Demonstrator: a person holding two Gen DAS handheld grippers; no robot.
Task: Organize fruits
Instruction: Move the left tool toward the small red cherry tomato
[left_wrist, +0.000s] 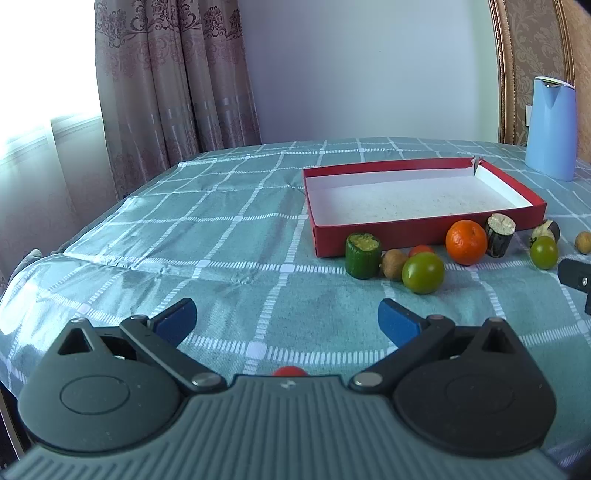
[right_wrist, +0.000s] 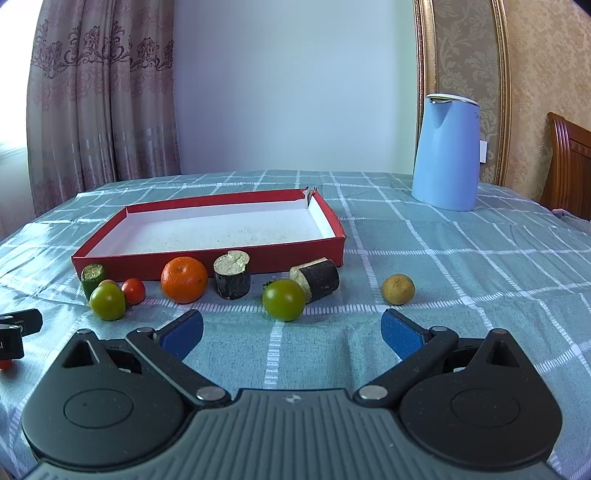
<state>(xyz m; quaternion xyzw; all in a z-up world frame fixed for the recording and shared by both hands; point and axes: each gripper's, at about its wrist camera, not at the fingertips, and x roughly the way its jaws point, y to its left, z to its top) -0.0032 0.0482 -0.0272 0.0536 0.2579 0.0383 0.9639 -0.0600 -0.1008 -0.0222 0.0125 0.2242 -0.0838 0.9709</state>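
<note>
Right wrist view: red box (right_wrist: 207, 260) lengthwise left-right, both grippers' jaws released, empty

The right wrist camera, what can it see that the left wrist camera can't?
Only the right wrist view shows the wooden chair at the far right. Only the left wrist view shows the bright window beside the curtain. Both show the red box, still with nothing in it, the orange, the green tomatoes, the blue kettle, and each its own open hand-held gripper above the checked tablecloth.
</note>
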